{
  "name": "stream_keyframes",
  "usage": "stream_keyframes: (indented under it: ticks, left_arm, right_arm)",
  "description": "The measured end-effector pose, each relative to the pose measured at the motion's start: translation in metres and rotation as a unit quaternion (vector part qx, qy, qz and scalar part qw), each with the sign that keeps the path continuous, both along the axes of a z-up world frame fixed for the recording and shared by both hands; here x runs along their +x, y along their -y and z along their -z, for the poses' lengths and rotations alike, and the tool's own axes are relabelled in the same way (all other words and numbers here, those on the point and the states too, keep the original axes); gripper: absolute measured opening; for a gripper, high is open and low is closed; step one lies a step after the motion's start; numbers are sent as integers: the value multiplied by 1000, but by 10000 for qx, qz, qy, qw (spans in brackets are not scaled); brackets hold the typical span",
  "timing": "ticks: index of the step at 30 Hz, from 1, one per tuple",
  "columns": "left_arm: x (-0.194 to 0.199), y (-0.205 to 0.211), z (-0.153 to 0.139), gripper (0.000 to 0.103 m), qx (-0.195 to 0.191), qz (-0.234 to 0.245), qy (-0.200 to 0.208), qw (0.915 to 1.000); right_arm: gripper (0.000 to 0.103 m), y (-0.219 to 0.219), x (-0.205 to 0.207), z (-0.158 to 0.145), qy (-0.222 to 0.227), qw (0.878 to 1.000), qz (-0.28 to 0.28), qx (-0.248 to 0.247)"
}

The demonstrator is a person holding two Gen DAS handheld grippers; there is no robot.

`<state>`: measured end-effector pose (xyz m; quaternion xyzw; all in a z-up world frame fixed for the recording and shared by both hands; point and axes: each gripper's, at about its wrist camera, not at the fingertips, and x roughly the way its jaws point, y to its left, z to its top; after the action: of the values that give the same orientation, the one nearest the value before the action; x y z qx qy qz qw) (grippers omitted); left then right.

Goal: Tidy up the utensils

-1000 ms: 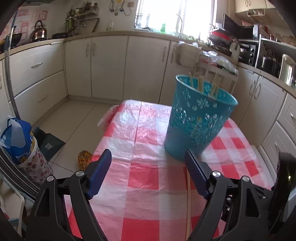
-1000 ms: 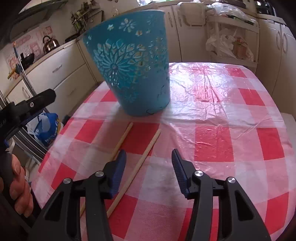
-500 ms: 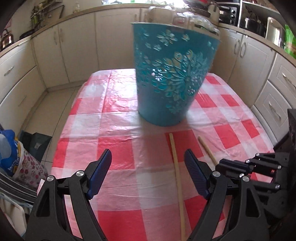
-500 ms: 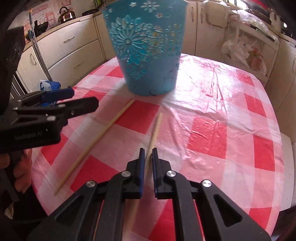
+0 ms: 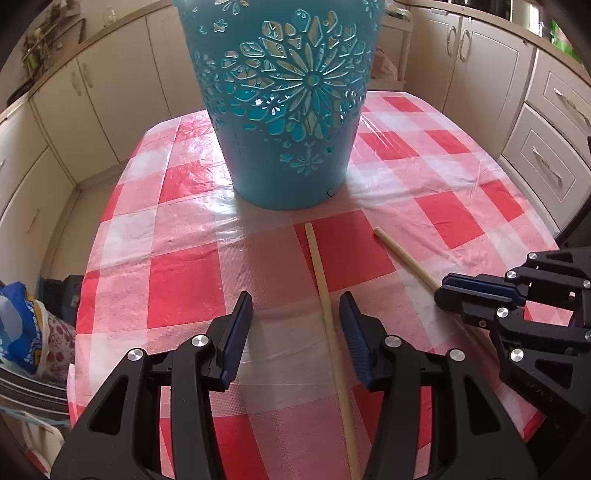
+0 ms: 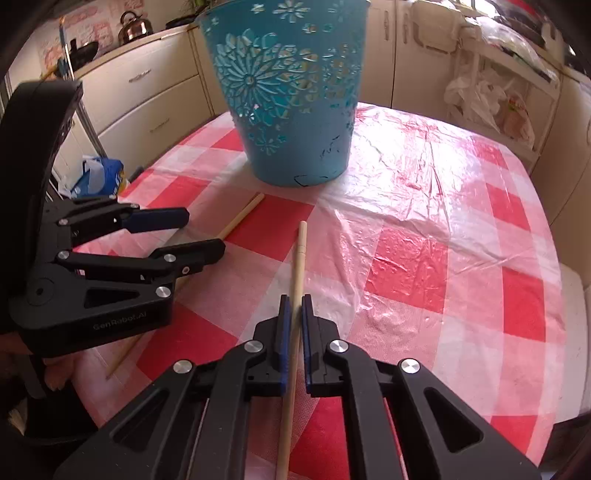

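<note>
The right wrist view shows the right tool (image 6: 293, 325) clamped on a wooden chopstick (image 6: 298, 258) that runs out between its blue pads toward 12 o'clock, tip short of the teal basket (image 6: 291, 92). Whether that stick is lifted off the worktop (image 6: 424, 229) cannot be told. From the left wrist view the same grip appears side-on at 3 o'clock: the right tool (image 5: 443, 291) pinching the near part of the chopstick (image 5: 402, 254), its far end lying free at about 1 o'clock.

The left tool (image 5: 295, 332) has just been closing and stands half open, jaws astride a second chopstick (image 5: 328, 317) lying on the worktop (image 5: 184, 280). The stick sits close to the right-hand pad (image 5: 354, 339), apart from the left one; neither pad presses it. In the right wrist view the left tool (image 6: 192, 232) at 9 o'clock hides most of this second chopstick (image 6: 240, 218).

The basket (image 5: 284, 110) stands upright at 12 o'clock, just beyond both stick tips. Only the right wrist view shows a kettle (image 6: 135, 26) on the counter at 10 o'clock and a rack of plastic bags (image 6: 491, 99) at 2 o'clock. The worktop's left edge curves away at 8 o'clock in the left wrist view; bare checked cloth stretches toward 3 o'clock in the right wrist view.
</note>
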<state>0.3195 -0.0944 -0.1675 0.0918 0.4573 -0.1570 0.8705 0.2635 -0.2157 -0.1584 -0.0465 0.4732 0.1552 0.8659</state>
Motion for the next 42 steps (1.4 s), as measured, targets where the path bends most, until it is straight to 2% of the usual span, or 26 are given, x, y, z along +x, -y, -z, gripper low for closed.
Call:
stream_keyframes:
  ticks: [2,3,4,6,9,13,16,20,23,27,29,33,37,42]
  left_arm:
    - [0,1,0,26,-27,73,35,10000]
    - [0,0,-1,12,-51,122,7,9999]
    - [0,0,-2,6,-97,136,-42,9999]
    - [0,-2,-3,5,-129,104,-33,9999]
    - [0,-4,-1,5,-151,88,-94,9998]
    - [1,1,-1,10,54,131,-61,9999]
    - [0,0,-1,7,29,188,-22,9998]
    - [-7,-3,-5,5,-42,127,93,9999]
    - [-12,-10,-16,4,-135,36,275,9995]
    - [-19,-20,-38,4,-289,-75,649,9974]
    - [-23,-26,-52,4,-501,-86,863,9950]
    - [-38,-42,-85,5,-1180,20,1424,9828]
    - [-48,-57,-128,4,-1787,-1,2083,9616]
    - [-47,-67,-183,5,-2235,-123,2869,9314]
  right_arm:
    - [6,-3,-1,0,39,9999,-43,-115]
    - [6,-2,-1,0,31,9999,-37,-106]
    - [6,-2,0,0,11,10000,-24,-78]
    - [6,0,0,0,-35,10000,32,47]
    - [6,-2,0,1,-43,10000,28,-53]
    - [7,-11,-1,1,7,9990,-172,-411]
    - [6,-13,-2,1,75,9987,-206,-458]
    - [6,-2,0,0,-13,10000,88,41]
    - [6,8,1,-5,90,9982,389,451]
    - [6,20,6,-14,327,9911,743,1052]
    - [6,26,9,-14,374,9863,929,1308]
    - [6,36,11,-3,302,9787,1203,1634]
    - [6,39,13,-4,313,9759,1290,1732]
    - [6,39,13,-3,307,9762,1270,1730]
